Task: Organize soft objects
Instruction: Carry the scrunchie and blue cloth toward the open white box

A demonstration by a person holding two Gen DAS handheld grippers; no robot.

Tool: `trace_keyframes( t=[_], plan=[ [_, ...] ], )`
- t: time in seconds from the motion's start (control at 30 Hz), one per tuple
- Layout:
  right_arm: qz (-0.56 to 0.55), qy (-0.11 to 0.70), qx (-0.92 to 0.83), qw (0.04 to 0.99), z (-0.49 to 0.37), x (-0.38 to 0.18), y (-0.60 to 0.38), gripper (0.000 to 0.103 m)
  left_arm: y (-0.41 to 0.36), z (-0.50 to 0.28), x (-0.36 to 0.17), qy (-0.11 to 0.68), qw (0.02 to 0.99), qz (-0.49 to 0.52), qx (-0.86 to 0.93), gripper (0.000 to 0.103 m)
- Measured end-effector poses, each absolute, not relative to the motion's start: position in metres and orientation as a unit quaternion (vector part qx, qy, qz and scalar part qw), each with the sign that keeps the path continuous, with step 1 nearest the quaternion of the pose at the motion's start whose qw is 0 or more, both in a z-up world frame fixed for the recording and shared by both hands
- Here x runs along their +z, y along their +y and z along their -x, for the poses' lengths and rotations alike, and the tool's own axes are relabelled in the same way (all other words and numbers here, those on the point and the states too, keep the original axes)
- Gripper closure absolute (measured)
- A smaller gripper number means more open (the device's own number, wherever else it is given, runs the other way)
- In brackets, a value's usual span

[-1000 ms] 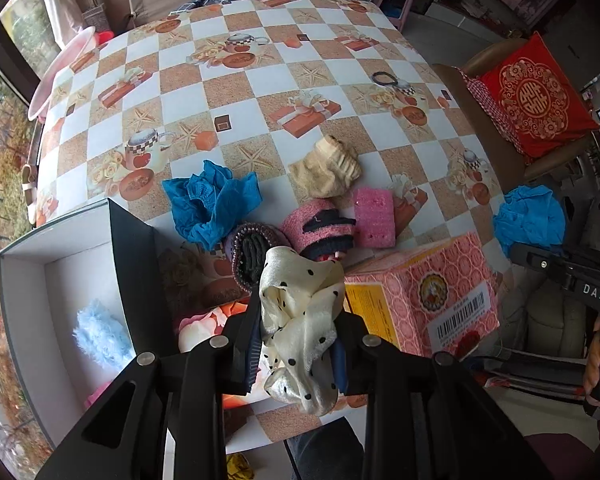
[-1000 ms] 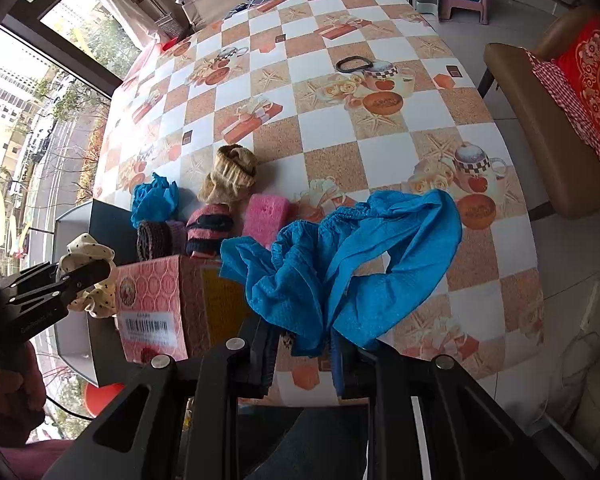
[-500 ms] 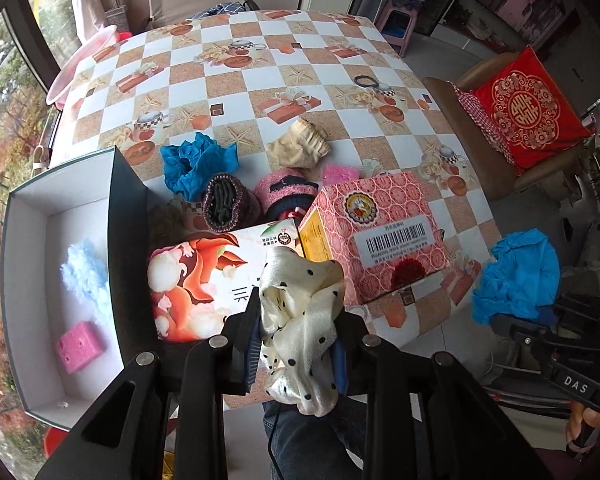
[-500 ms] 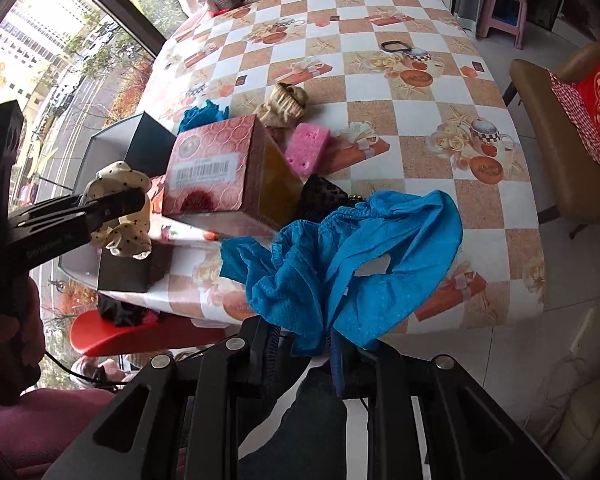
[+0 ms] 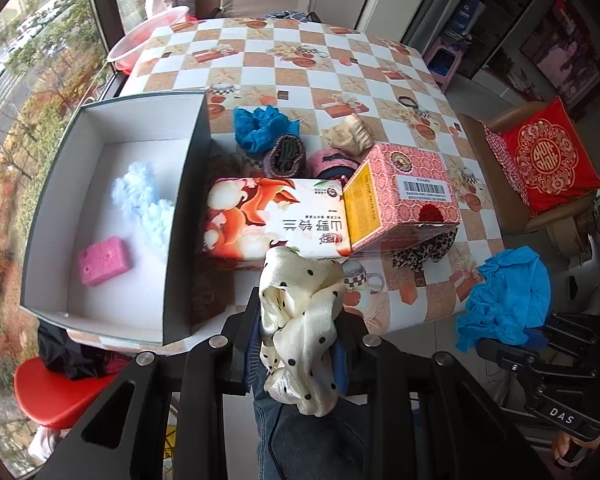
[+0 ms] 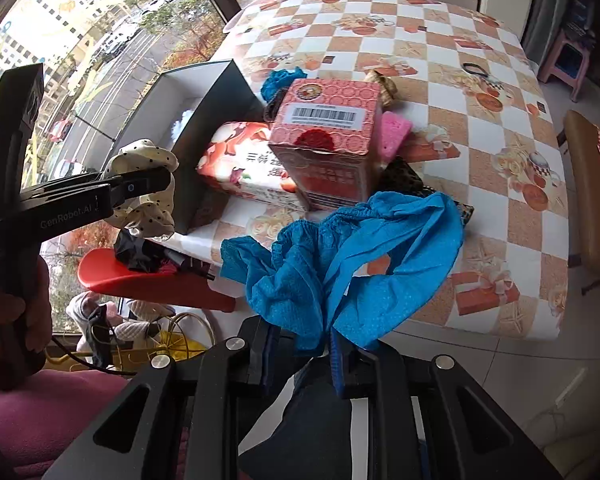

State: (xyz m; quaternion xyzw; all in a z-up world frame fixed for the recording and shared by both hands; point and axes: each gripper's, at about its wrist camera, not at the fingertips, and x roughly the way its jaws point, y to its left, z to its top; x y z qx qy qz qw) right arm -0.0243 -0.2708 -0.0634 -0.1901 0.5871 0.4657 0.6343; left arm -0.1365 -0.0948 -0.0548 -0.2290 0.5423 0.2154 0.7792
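My left gripper [image 5: 298, 320] is shut on a cream polka-dot scrunchie [image 5: 300, 320], held off the table's near edge, right of the open grey box [image 5: 184, 208]. The box holds a pale blue fluffy piece [image 5: 144, 204] and a pink sponge [image 5: 104, 260]. My right gripper [image 6: 300, 340] is shut on a blue elastic cover [image 6: 348, 264], held off the table's near edge; it also shows in the left wrist view [image 5: 504, 296]. On the table lie another blue cover [image 5: 264, 128], a beige scrunchie [image 5: 350, 136], dark knit rolls [image 5: 284, 154] and a leopard scrunchie [image 5: 424, 250].
A flowered carton [image 5: 272, 216] and a pink carton [image 5: 404, 200] stand at the table's near edge. A pink sponge [image 6: 394, 134] lies behind the pink carton. A red stool [image 5: 56, 392] is below left. A chair with a red cushion [image 5: 544, 160] stands right.
Both grippers have pulled back toward me and risen, still holding their items. The grey box's inside, with the pink sponge, now shows fully in the left wrist view.
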Motion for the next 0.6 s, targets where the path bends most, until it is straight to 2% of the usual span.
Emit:
trace_keyframes(
  t=[0.33, 0.6],
  plan=[
    [0.223, 0.55, 0.52, 0.615, 0.058, -0.046, -0.211, 0.08, -0.056, 0.185, -0.035, 0.512, 0.781, 0.242, 0.264, 0.072],
    [0.243, 0.533, 0.542, 0.603, 0.075, -0.038, -0.138, 0.08, 0.008, 0.209, -0.034, 0.506, 0.772, 0.256, 0.286, 0.072]
  ],
)
